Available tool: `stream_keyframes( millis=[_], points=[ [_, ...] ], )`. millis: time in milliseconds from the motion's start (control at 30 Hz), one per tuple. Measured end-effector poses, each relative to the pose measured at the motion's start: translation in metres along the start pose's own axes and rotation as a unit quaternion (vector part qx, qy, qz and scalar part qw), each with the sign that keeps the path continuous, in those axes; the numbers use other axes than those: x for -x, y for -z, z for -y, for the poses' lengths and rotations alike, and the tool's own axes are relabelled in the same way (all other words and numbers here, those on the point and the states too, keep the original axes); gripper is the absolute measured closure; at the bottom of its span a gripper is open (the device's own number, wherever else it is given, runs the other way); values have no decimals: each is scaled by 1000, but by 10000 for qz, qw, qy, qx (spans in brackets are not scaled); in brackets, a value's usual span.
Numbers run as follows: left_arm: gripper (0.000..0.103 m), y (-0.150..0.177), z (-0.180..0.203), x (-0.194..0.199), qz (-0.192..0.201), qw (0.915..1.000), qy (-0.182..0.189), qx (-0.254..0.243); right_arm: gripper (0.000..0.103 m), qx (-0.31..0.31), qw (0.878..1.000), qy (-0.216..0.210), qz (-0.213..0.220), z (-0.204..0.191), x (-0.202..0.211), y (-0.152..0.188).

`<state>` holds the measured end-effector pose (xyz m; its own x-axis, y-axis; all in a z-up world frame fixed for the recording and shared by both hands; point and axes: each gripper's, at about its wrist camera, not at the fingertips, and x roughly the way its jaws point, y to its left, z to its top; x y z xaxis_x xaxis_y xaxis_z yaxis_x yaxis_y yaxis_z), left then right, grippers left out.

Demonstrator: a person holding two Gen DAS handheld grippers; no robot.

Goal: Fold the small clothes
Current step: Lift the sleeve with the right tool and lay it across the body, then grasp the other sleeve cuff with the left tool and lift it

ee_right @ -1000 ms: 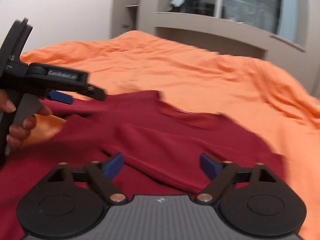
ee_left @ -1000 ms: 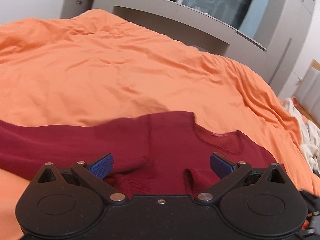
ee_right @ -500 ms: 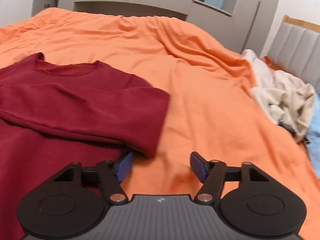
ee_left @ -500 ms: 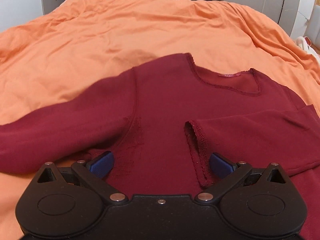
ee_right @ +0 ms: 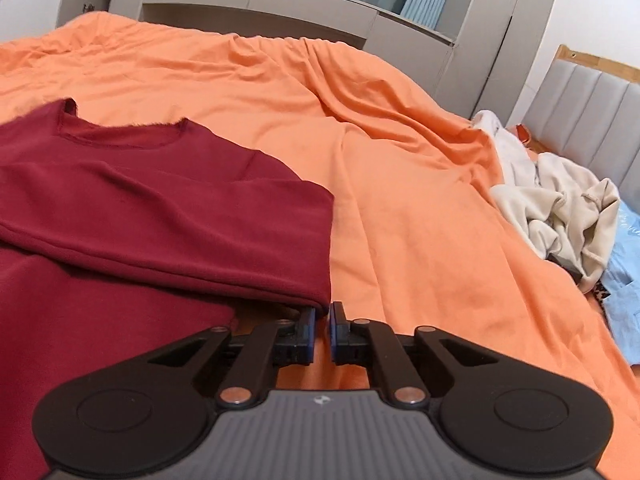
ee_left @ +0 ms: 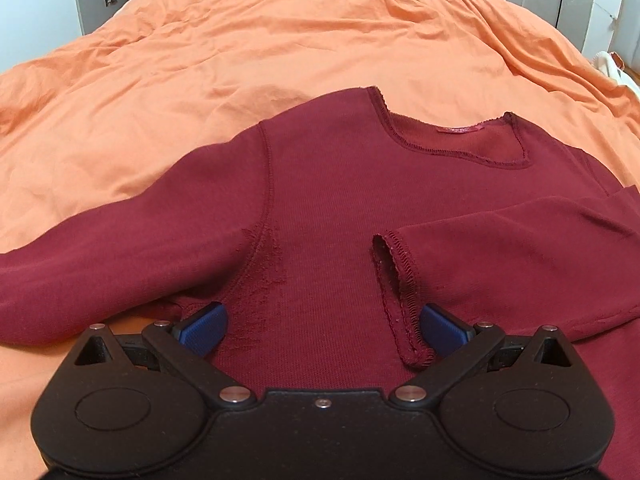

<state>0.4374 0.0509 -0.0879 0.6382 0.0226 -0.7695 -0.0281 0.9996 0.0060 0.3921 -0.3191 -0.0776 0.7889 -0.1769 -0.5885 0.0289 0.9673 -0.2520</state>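
Observation:
A dark red long-sleeved top (ee_left: 320, 200) lies flat on the orange bedspread (ee_left: 280, 48), neckline away from me. Its right sleeve (ee_left: 500, 248) is folded across the chest, cuff near the middle. Its left sleeve (ee_left: 100, 252) stretches out to the left. My left gripper (ee_left: 322, 326) is open just above the top's chest, its jaws either side of the cuff and armpit. In the right wrist view my right gripper (ee_right: 321, 330) is shut at the folded corner of the top (ee_right: 160, 208); whether cloth is pinched between the pads is not visible.
A pile of cream clothes (ee_right: 560, 200) and a light blue garment (ee_right: 624, 280) lie at the bed's right side by a grey padded headboard (ee_right: 592, 108). Grey cabinets (ee_right: 280, 4) stand beyond the bed's far edge.
My right gripper has closed from open and moved up to the top's folded right corner. My left gripper has stayed open and barely shifted over the chest.

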Motion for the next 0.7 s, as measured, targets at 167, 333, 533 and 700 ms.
stream_keyframes(
  millis=[167, 333, 533, 700],
  points=[
    [1, 1, -13, 37, 430, 9985, -5, 340, 30, -61, 9995, -307, 17, 16, 22, -3],
    [1, 17, -54, 99, 656, 9922, -69, 1062, 3, -323, 9975, -565, 292, 30, 43, -5],
    [1, 41, -135, 161, 791, 9775, -841, 1764, 0, -587, 9926, -806, 692, 33, 55, -6],
    [1, 57, -215, 192, 1243, 9447, -1559, 2602, 0, -890, 9856, -1147, 864, 32, 57, -5]
  ],
)
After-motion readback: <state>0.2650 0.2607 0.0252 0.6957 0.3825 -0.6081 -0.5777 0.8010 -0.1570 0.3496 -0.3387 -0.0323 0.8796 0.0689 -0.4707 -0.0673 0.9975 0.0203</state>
